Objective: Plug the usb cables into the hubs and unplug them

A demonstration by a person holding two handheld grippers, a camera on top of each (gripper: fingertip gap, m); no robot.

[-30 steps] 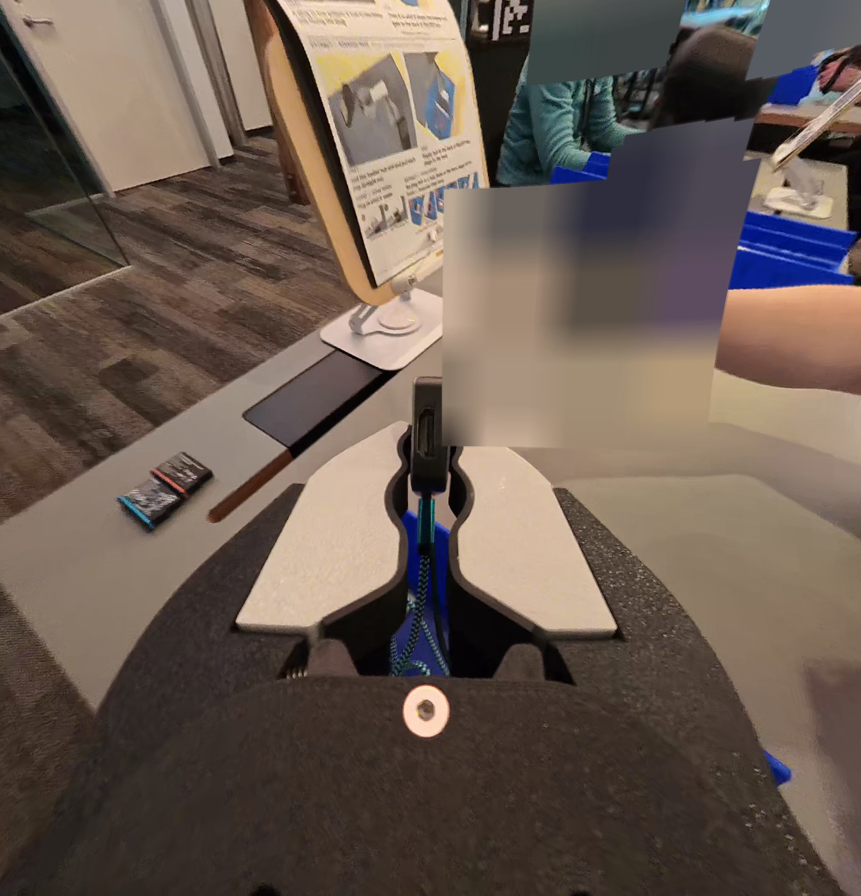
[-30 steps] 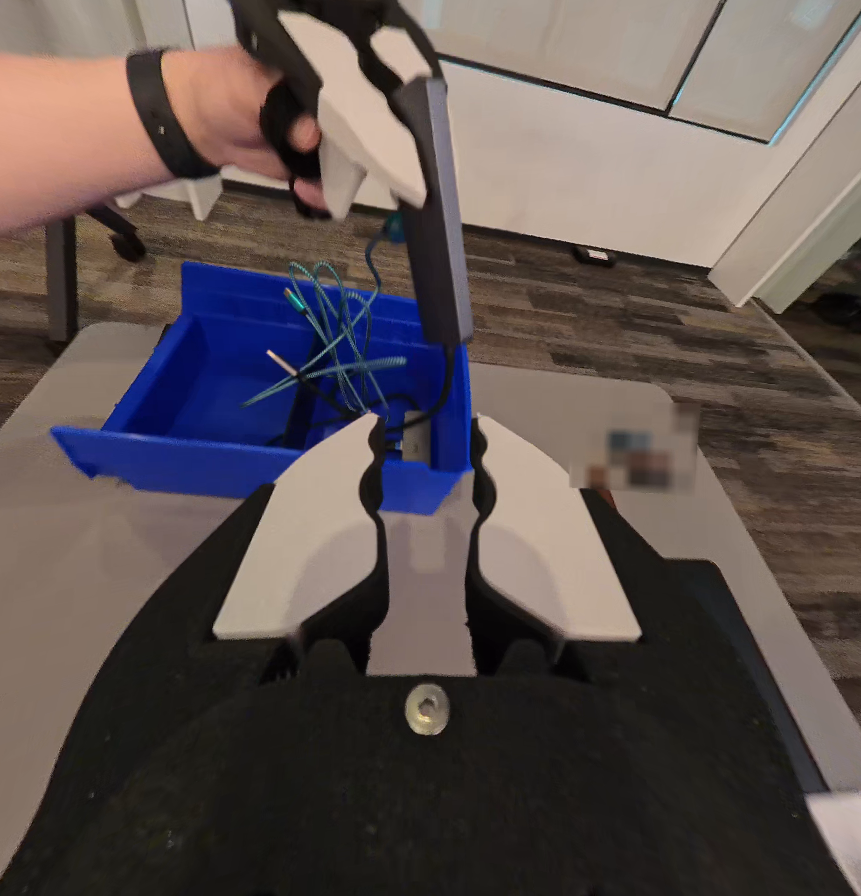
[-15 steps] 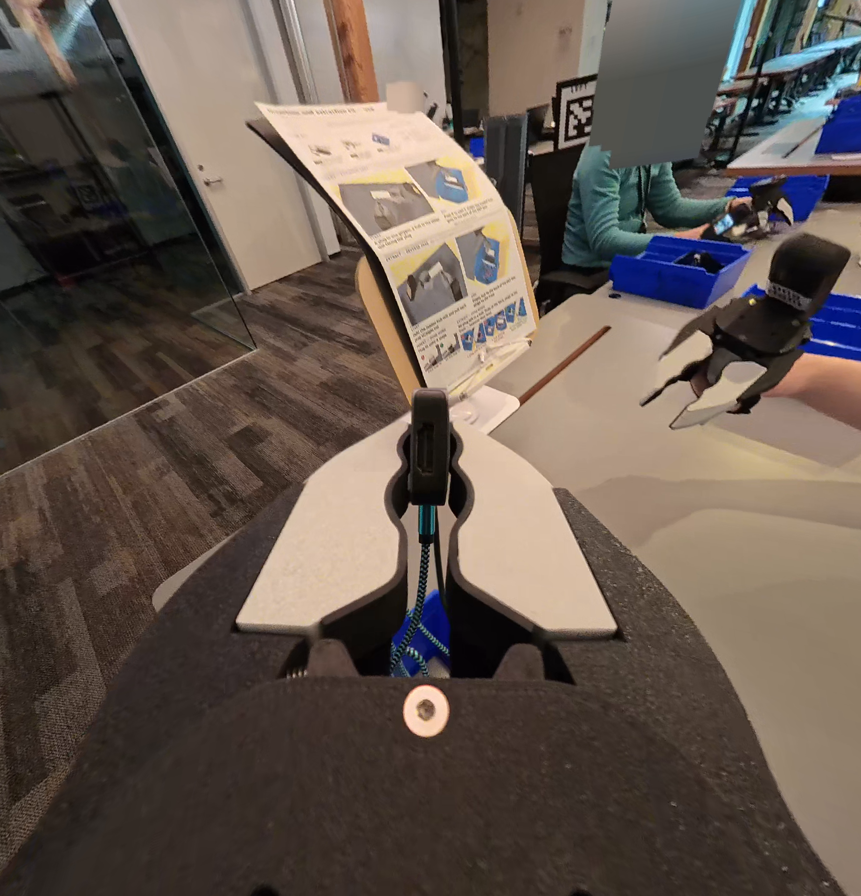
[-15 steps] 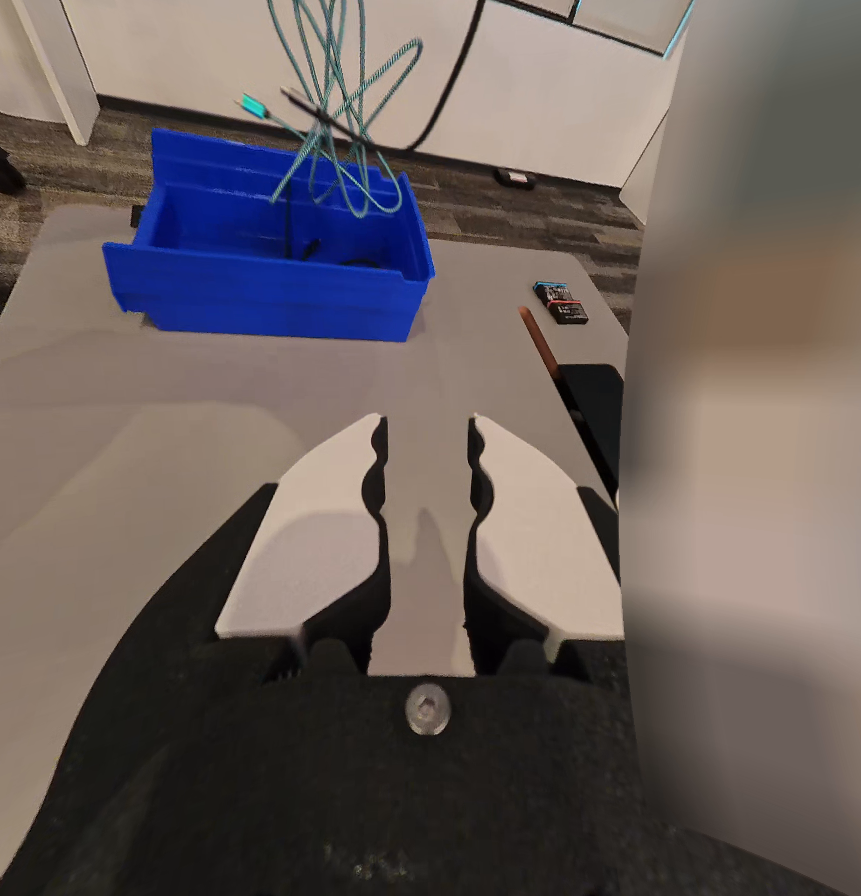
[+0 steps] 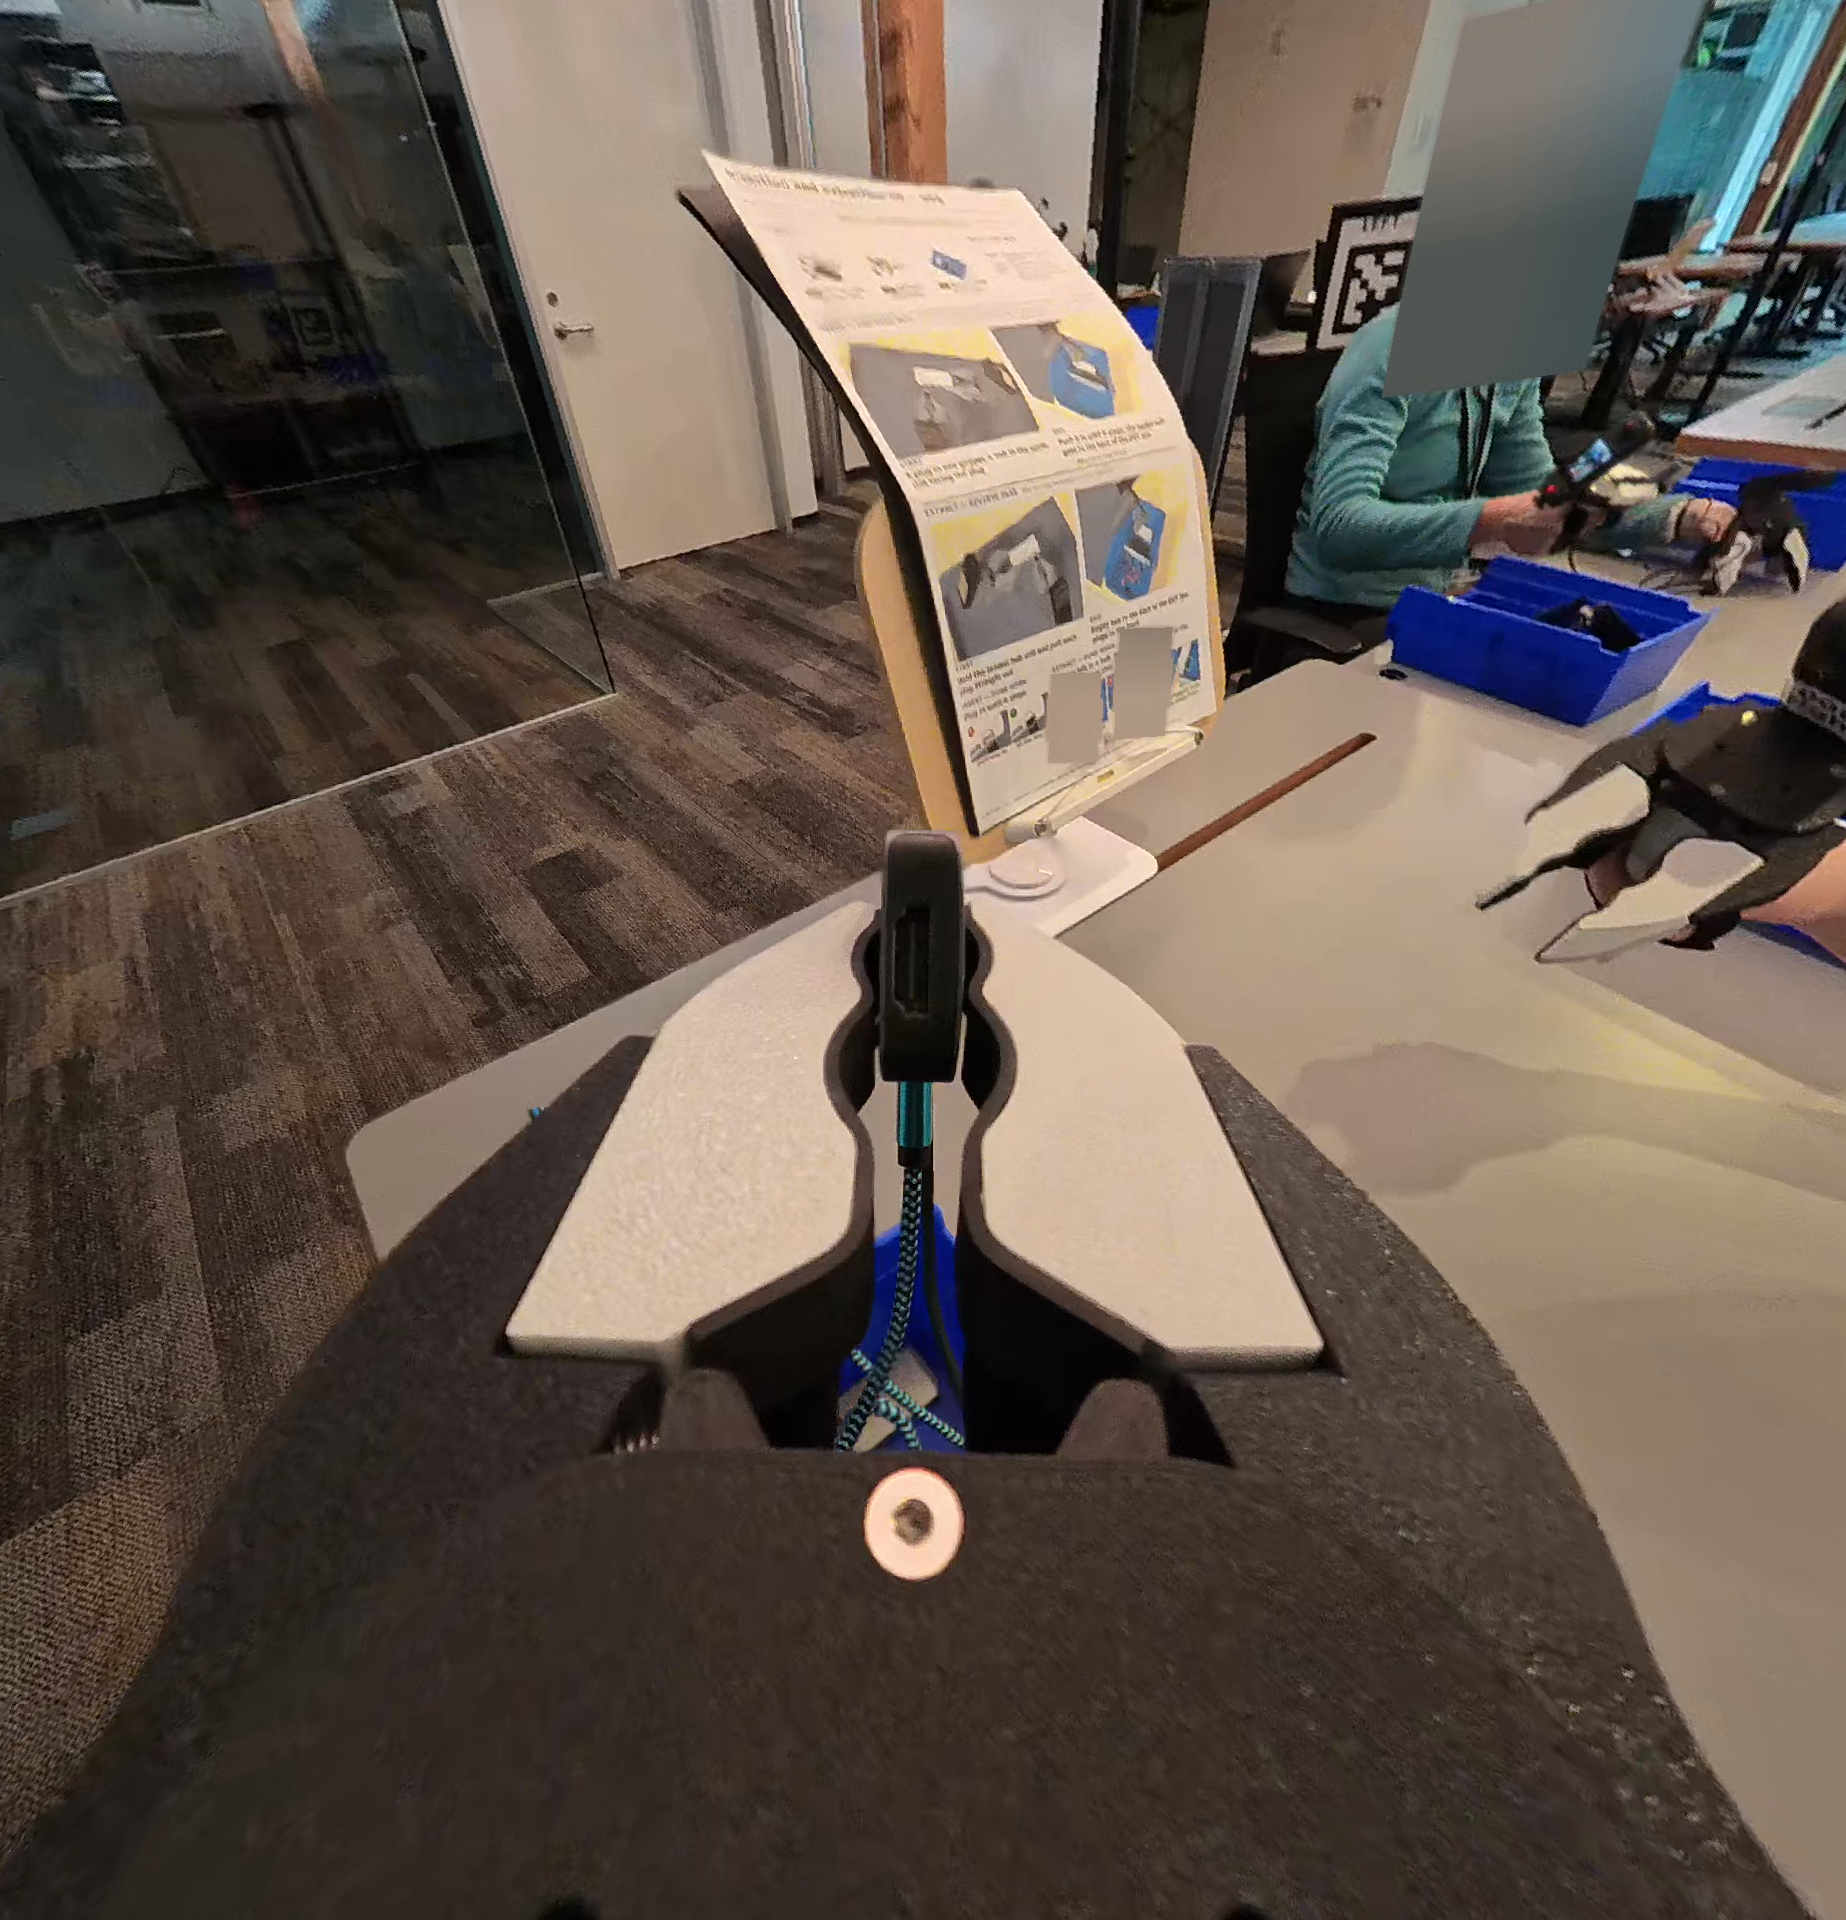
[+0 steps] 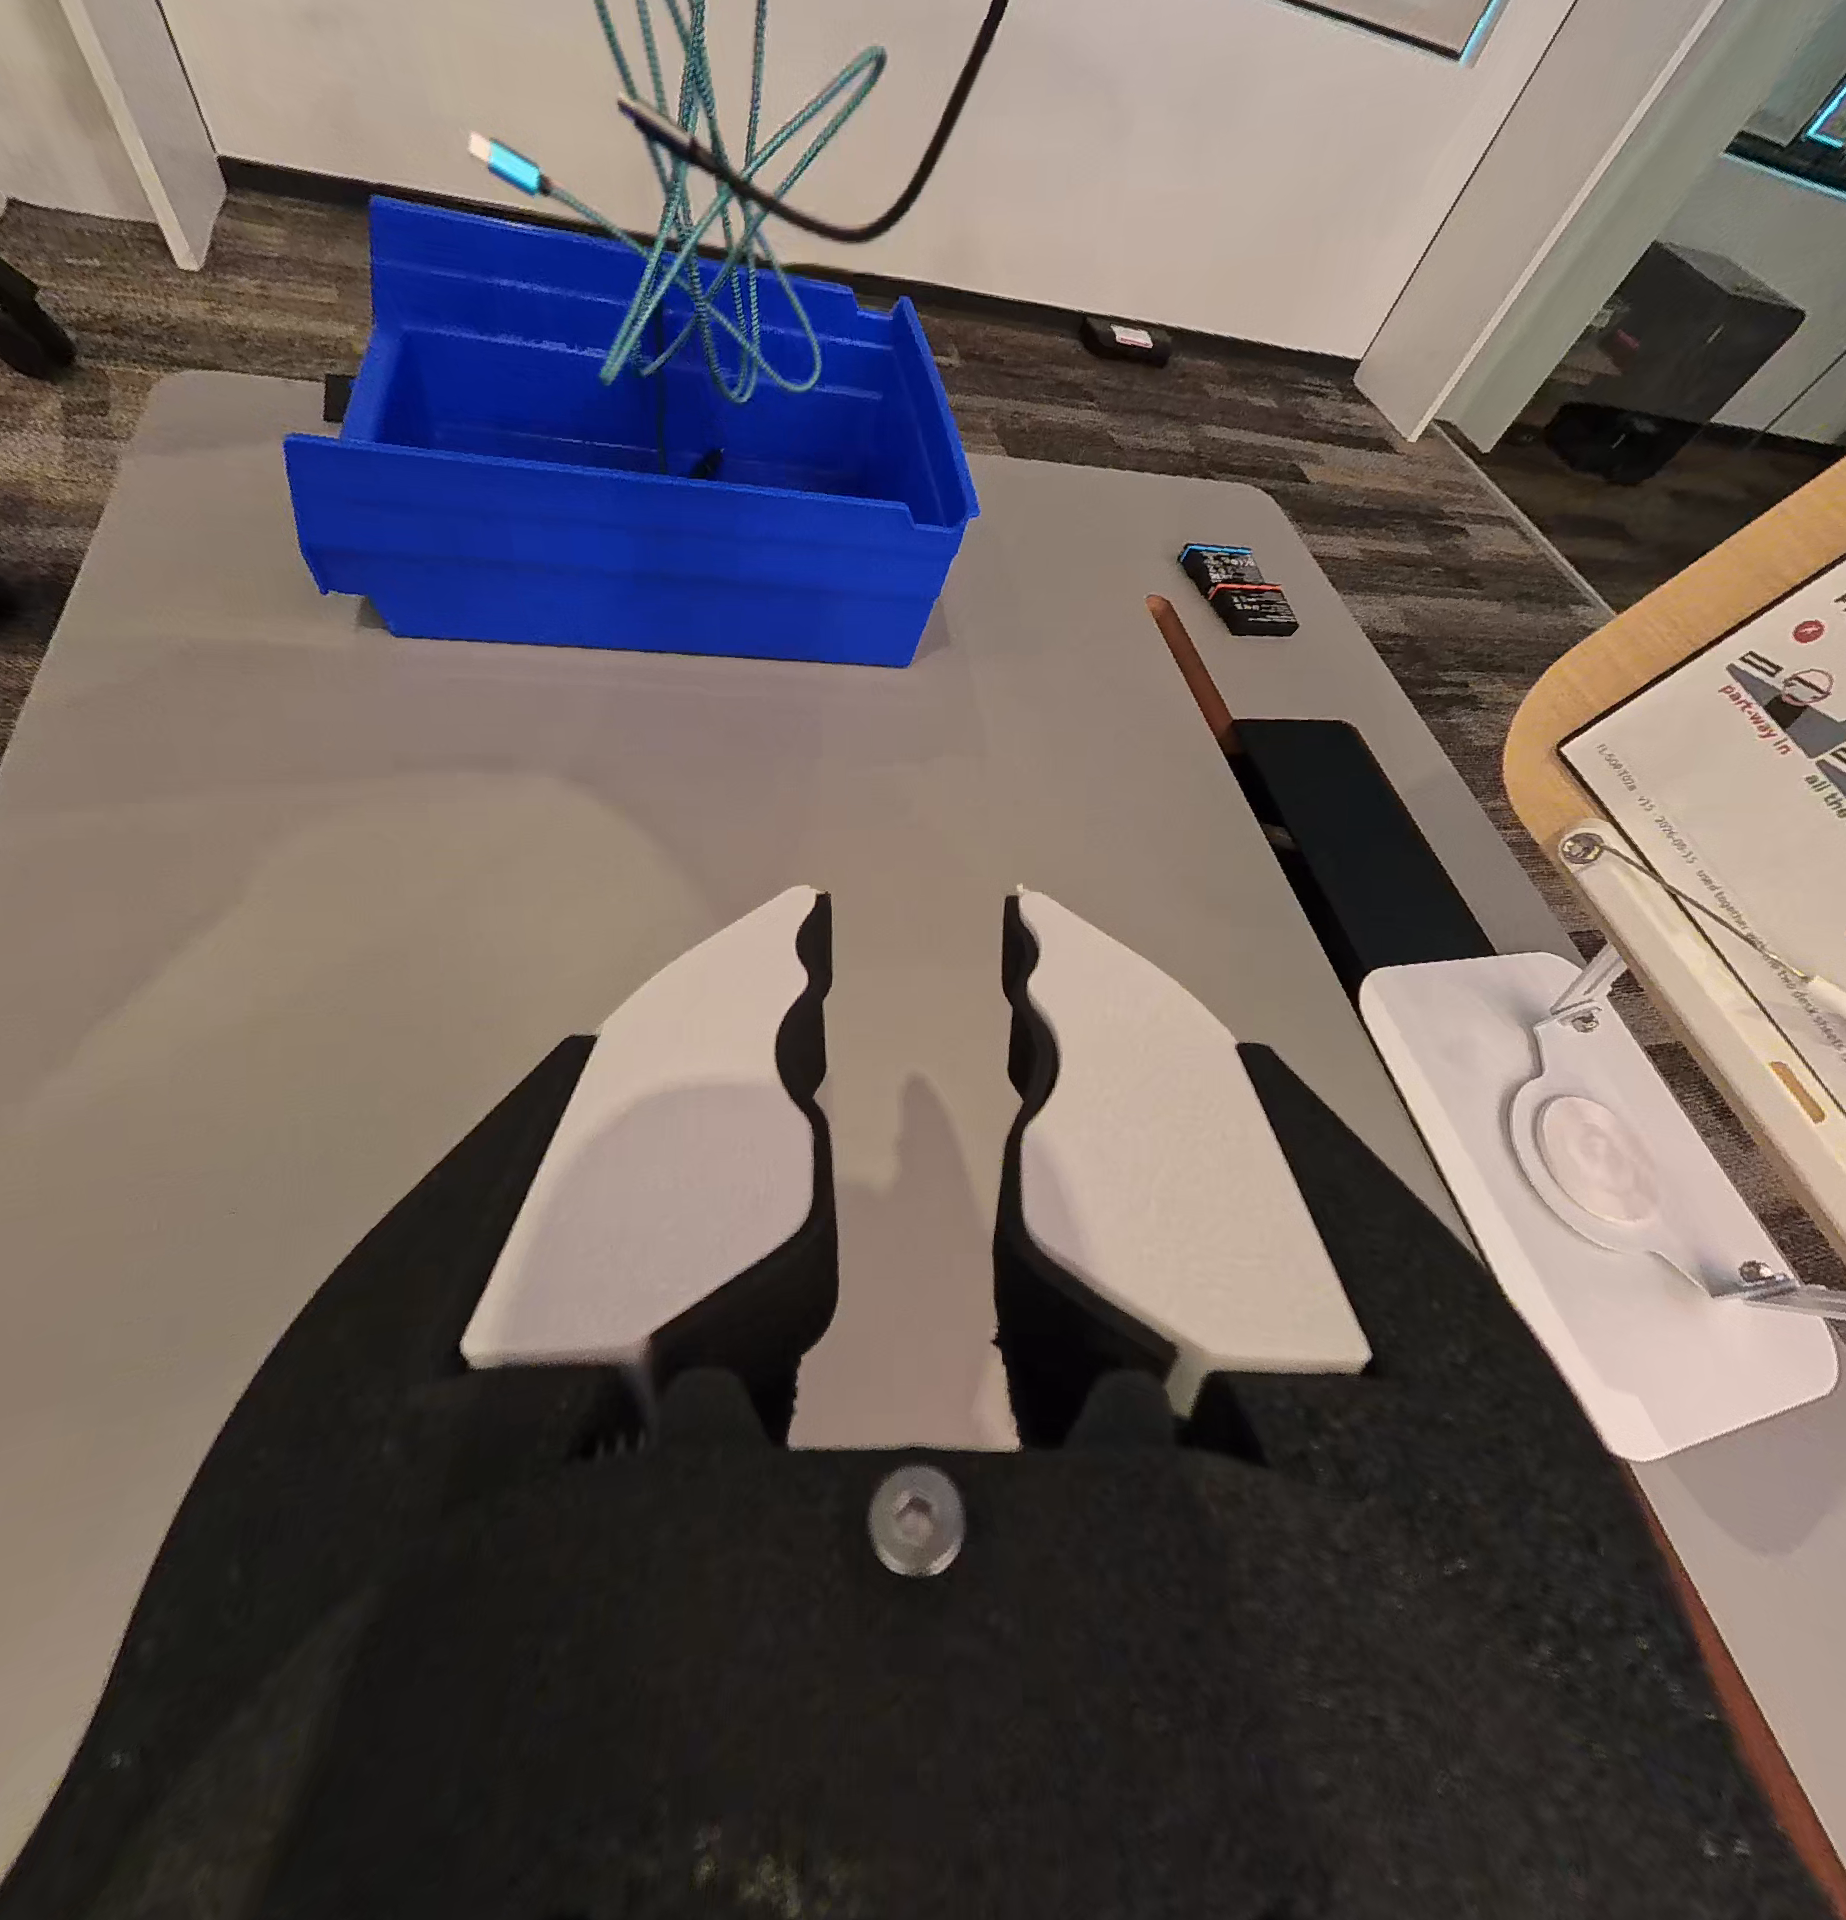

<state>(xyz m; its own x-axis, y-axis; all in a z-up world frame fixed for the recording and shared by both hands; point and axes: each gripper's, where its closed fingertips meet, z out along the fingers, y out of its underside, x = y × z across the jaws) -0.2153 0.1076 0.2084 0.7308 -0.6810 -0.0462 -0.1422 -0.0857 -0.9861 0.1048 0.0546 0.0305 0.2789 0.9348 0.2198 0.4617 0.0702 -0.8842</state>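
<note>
My left gripper (image 5: 921, 925) is shut on the end of a black USB hub (image 5: 919, 977), held upright in the air with a port facing the camera. A teal braided cable (image 5: 911, 1205) hangs from the hub between the fingers. In the right wrist view those teal cables (image 6: 711, 239) and a black cable (image 6: 898, 197) dangle from above over a blue bin (image 6: 628, 520); one teal plug (image 6: 503, 161) hangs free. My right gripper (image 6: 917, 904) is open and empty above the grey table (image 6: 379, 831). It also shows at the right of the left wrist view (image 5: 1542, 883).
An instruction sheet on a wooden stand (image 5: 1023, 499) with a white base (image 6: 1584, 1195) stands at the table's edge. Two small black boxes (image 6: 1236, 587) and a black pad (image 6: 1345, 831) lie near it. A person in teal (image 5: 1418, 488) works at another table with blue bins (image 5: 1542, 644). The left gripper's tips are roughly 40 centimetres from the right gripper's.
My left gripper has lifted the hub higher, drawing the cables up out of the bin. My right gripper has drawn back from the bin and stayed open.
</note>
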